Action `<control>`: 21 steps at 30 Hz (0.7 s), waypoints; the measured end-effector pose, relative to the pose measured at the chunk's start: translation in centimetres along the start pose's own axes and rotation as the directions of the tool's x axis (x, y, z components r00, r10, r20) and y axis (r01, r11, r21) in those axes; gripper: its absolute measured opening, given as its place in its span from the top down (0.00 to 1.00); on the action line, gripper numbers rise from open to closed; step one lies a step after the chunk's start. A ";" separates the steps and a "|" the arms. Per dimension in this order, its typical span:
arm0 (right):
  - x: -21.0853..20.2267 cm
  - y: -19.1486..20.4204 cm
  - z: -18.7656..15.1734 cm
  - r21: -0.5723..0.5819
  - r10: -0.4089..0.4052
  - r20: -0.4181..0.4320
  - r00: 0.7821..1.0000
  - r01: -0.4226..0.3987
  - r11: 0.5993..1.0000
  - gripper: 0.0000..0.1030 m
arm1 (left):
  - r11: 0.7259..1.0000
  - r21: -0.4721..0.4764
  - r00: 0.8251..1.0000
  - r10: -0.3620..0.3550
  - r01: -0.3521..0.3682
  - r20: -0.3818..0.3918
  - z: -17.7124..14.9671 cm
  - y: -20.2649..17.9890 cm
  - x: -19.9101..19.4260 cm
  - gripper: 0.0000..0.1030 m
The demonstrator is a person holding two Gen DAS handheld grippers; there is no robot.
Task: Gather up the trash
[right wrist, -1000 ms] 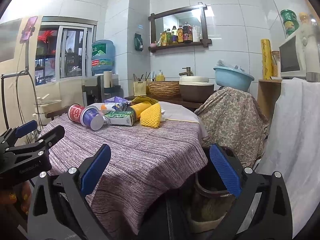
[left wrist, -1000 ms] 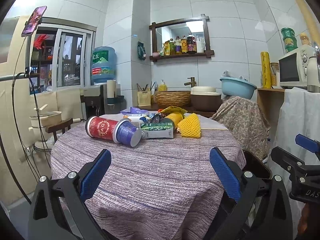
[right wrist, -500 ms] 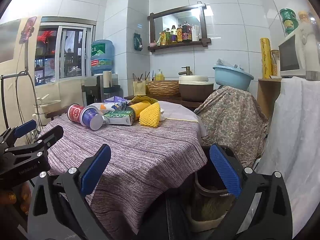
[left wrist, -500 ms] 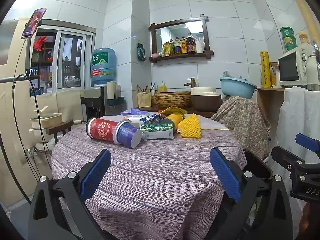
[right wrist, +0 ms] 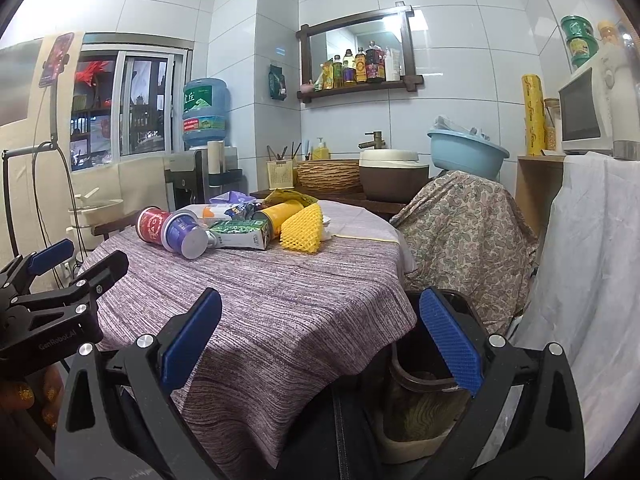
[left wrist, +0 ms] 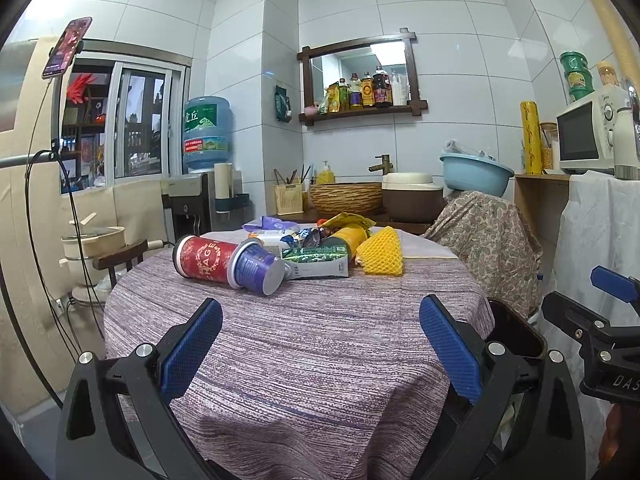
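Trash lies in a pile at the far side of the round table: a red canister, a purple cup on its side, a green carton, a yellow tube and a yellow foam net. My left gripper hovers open over the near half of the cloth, well short of the pile. My right gripper is open too, near the table's right edge and above a dark trash bin on the floor. The pile shows in the right wrist view as well: purple cup, foam net.
A chair draped in patterned cloth stands right of the table. Behind are a counter with a woven basket, a sink pot and a blue basin. A water dispenser and a phone on a stand stand left.
Both views have hardly shifted; the grippers have drifted slightly and stay open. The trash has not moved.
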State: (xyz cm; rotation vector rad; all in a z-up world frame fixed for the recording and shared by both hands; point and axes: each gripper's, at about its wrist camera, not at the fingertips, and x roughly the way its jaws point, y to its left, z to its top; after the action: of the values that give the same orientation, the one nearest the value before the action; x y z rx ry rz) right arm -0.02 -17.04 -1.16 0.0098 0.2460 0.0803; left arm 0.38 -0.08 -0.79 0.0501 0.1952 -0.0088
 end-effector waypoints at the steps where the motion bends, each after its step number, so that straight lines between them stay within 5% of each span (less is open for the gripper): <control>1: 0.0 0.0 0.0 0.001 0.001 -0.002 1.000 -0.001 1.000 0.05 | 1.000 -0.001 1.000 0.000 0.000 0.000 0.0 0.0 0.0 0.05; 21: 0.2 0.1 0.0 0.003 0.009 -0.008 1.000 -0.009 1.000 0.05 | 1.000 0.003 1.000 0.000 0.000 0.001 0.0 0.0 -0.1 0.05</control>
State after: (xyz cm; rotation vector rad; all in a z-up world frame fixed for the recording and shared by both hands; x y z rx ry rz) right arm 0.22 -16.88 -1.17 0.0134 0.2543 0.0893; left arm 0.29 -0.11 -0.83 0.0535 0.1945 -0.0086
